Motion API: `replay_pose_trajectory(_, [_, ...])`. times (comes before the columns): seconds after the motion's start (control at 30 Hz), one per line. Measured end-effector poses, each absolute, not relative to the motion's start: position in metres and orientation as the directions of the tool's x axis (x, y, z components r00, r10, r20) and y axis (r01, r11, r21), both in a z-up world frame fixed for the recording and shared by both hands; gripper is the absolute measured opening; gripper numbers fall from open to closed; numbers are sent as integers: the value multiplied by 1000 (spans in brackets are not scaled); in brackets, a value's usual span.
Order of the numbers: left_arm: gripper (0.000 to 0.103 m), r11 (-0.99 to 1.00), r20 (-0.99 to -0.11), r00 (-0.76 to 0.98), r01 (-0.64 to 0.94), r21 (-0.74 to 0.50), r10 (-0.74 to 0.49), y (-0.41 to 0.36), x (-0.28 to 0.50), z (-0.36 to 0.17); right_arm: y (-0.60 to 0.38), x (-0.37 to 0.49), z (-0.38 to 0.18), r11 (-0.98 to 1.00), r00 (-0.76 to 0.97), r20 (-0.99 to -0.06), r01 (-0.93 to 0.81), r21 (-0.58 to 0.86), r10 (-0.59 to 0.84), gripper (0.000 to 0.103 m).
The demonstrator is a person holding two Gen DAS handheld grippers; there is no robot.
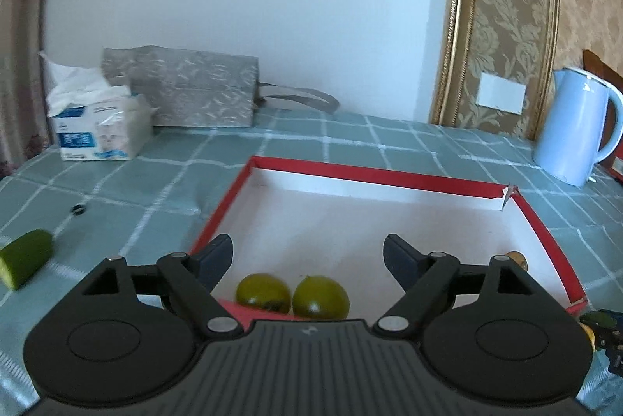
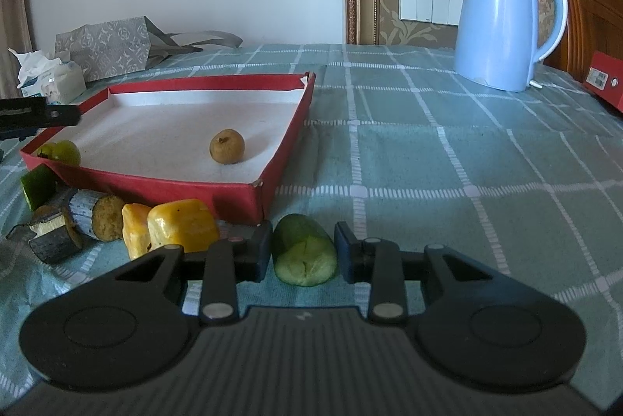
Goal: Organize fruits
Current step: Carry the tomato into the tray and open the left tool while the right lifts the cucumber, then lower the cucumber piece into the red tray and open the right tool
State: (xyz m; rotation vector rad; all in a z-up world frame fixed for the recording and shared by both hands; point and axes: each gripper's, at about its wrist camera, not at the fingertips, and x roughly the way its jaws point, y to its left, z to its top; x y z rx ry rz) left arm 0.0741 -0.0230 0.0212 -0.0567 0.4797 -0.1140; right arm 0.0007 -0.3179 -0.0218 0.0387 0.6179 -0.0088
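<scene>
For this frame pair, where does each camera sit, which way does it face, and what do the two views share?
Left wrist: sits behind the left gripper, whose jaws are open, facing the red tray with two green fruits below, toward the wall.
Right wrist: sits behind the right gripper, which grips a cucumber piece on the tablecloth, facing the tray's near wall.
Shared: tray, brown fruit, blue kettle, tissue box, grey bag.

A checked cloth (image 2: 428,143) covers the tabletop, matt and woven. The red box (image 2: 241,192) looks like matt cardboard with a white paper lining. The blue kettle (image 2: 502,22) is smooth, glossy plastic. The yellow pieces (image 2: 181,225) shine waxily; the tissue pack (image 1: 101,131) has a glossy plastic wrap.
</scene>
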Motion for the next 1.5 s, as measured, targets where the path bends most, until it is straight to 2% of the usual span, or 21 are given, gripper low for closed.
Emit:
replay_pose_trajectory(0.2, [94,993,-469,876,77,-90,-110,-11,54,16,-317,0,-22,999,816,-578,20,29,0,32])
replay_pose_trajectory(0.57, [94,988,-516,851,21,-152,-97,15,43,7,-327,-14,-4,995,862,-506,74,70,-28,32])
replay_pose_trajectory(0.83, [94,990,-543,834,20,-143,-95,14,45,3,-287,12,31,999,891,-454,-26,-40,5,32])
replay_pose_trajectory(1.2, [94,992,-556,825,34,-120,-96,10,48,1,-218,91,14,972,819,-571,-168,-166,44,32])
replay_pose_trajectory(1.33, [94,991,-566,818,43,-123,-106,9,50,0,-212,106,0,973,784,-618,-180,-142,55,32])
replay_pose_trajectory(1.4, [94,991,-568,816,46,-122,-108,9,51,-1,-213,108,-4,976,782,-620,-177,-124,63,35])
replay_pose_trajectory(1.5, [94,991,-570,814,50,-122,-111,9,51,-1,-212,103,-2,978,804,-593,-163,-132,53,60])
